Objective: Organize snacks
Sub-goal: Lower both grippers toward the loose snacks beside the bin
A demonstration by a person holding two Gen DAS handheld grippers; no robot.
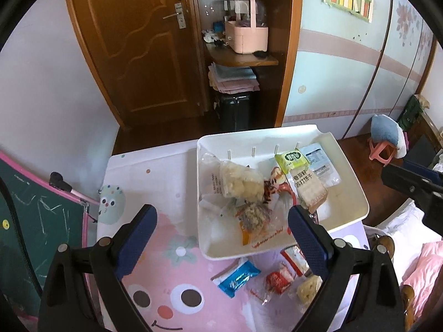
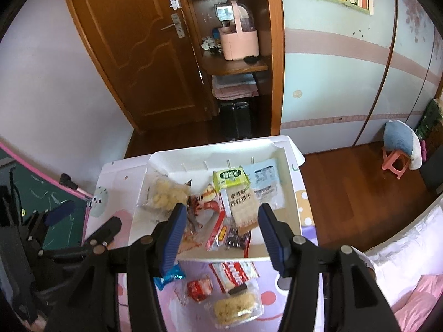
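Note:
A white tray (image 1: 351, 193) (image 2: 290, 193) on the pink cartoon tablecloth (image 1: 171, 276) holds several snack packets, among them a green packet (image 1: 292, 160) (image 2: 229, 177) and a cracker pack (image 1: 308, 191) (image 2: 243, 207). In front of the tray lie a blue packet (image 1: 238, 276) (image 2: 170, 275), a small red packet (image 1: 278, 278) (image 2: 200, 288), a red-and-white cookie pack (image 2: 235, 272) and a round pastry (image 2: 234, 308). My left gripper (image 1: 221, 221) hangs open above the tray's near left corner, holding nothing. My right gripper (image 2: 221, 218) is open over the tray's near part, with nothing gripped.
Table edges drop to a wooden floor (image 2: 346, 193). A green chalkboard (image 1: 33, 221) leans at the left. A brown door (image 1: 133, 55) and shelves with a pink basket (image 1: 246, 36) stand behind. A pink stool (image 2: 396, 163) sits at right, bedding (image 2: 401, 262) at lower right.

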